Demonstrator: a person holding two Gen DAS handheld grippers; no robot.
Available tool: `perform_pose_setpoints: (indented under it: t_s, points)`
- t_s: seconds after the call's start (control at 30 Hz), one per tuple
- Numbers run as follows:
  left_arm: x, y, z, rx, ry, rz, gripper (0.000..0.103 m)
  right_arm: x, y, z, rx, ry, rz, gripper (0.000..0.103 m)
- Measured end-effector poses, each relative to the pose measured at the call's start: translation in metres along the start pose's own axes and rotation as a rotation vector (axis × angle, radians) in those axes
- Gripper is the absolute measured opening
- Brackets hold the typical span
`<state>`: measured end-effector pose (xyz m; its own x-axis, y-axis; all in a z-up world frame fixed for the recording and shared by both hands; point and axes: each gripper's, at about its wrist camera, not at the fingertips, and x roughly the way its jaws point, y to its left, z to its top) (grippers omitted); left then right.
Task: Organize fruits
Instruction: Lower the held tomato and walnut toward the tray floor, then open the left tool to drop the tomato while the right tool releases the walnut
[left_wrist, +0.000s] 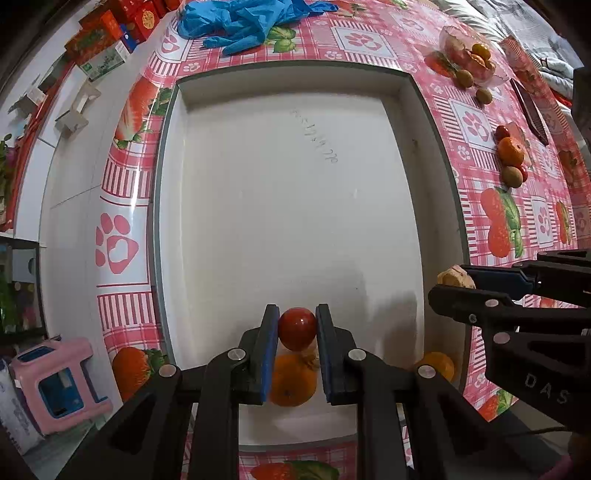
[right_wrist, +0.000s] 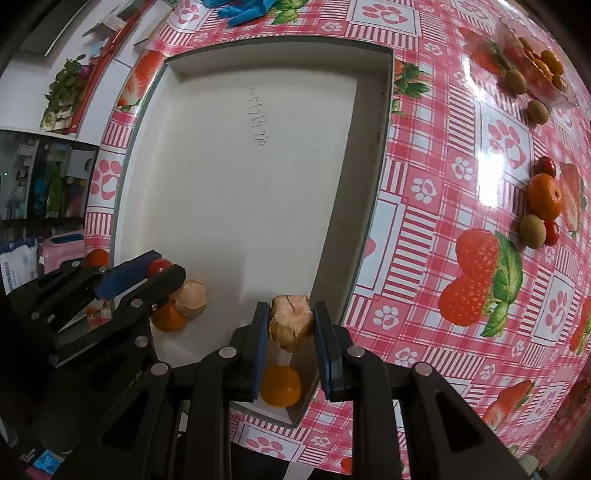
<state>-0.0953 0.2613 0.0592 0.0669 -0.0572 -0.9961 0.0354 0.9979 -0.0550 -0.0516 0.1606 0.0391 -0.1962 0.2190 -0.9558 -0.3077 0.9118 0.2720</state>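
Observation:
A white tray (left_wrist: 277, 184) lies on the pink checked tablecloth. My left gripper (left_wrist: 297, 310) is shut on a red cherry tomato (left_wrist: 297, 328) just above an orange (left_wrist: 293, 382) at the tray's near edge. My right gripper (right_wrist: 291, 308) is shut on a tan papery-husked fruit (right_wrist: 291, 323) over a second orange (right_wrist: 280, 386) in the tray's near right corner. In the right wrist view the left gripper (right_wrist: 168, 263) appears at the left with its tomato (right_wrist: 159, 266), above an orange (right_wrist: 169, 317) and another husked fruit (right_wrist: 191, 298).
Loose fruit lies on the cloth right of the tray: a tomato (left_wrist: 501, 132), a mandarin (left_wrist: 510, 150), a brown fruit (left_wrist: 511, 176). A clear plastic box (left_wrist: 469, 59) of fruit stands far right. Blue gloves (left_wrist: 243, 18) lie beyond the tray. A pink stool (left_wrist: 55, 384) stands on the floor.

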Motion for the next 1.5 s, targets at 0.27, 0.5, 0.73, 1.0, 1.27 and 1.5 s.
perform_pose_setpoints:
  t_s: [0.27, 0.5, 0.73, 1.0, 1.27, 1.5]
  points:
    - [0.009, -0.007, -0.002, 0.009, 0.011, 0.001, 0.021, 0.013, -0.008, -0.009, 0.014, 0.009, 0.0, 0.026]
    - [0.013, -0.012, -0.004, 0.013, 0.015, 0.001, 0.021, 0.016, -0.009, -0.011, 0.017, 0.013, 0.001, 0.026]
    - [0.012, -0.012, -0.003, 0.015, 0.017, 0.001, 0.021, 0.015, -0.013, -0.009, 0.02, 0.015, 0.002, 0.026]
    - [0.012, -0.008, -0.003, 0.014, 0.019, 0.002, 0.021, 0.015, -0.012, -0.01, 0.021, 0.015, 0.002, 0.026]
    - [0.015, -0.004, -0.005, 0.016, 0.022, 0.008, 0.021, 0.013, -0.009, -0.005, 0.015, 0.009, -0.001, 0.026]
    - [0.017, -0.003, -0.002, 0.019, 0.02, 0.015, 0.021, 0.018, -0.005, -0.003, 0.009, 0.02, 0.003, 0.026]
